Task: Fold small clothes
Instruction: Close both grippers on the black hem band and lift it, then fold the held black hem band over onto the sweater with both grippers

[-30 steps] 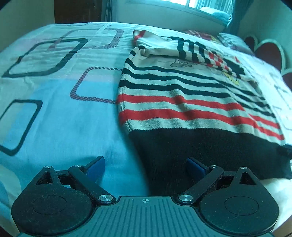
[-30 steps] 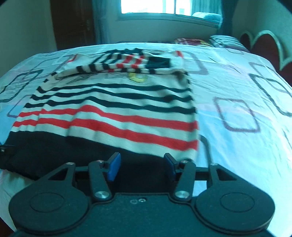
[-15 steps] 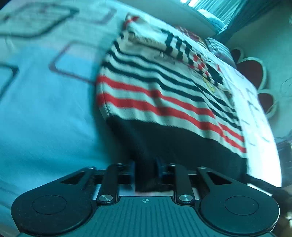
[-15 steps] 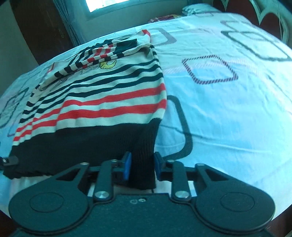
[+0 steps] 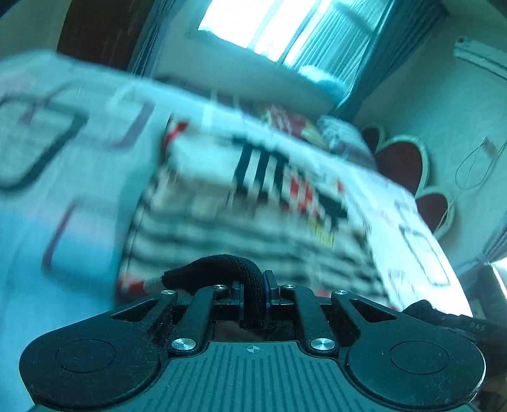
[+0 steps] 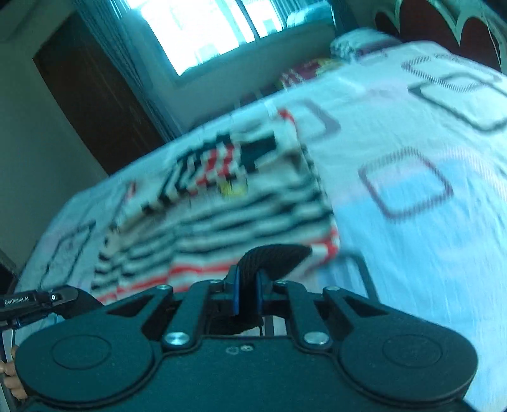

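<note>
Above bed (image 5: pixel 63 222), both tongs clamp sweater hem (image 5: pixel 221 263)

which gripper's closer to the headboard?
Right. The right gripper pinches the hem corner on the headboard side; the left gripper, jaws closing on the hem, holds the opposite corner, farther from it.

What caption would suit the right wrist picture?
Right gripper pinching the striped sweater's black hem above the bed.
</note>
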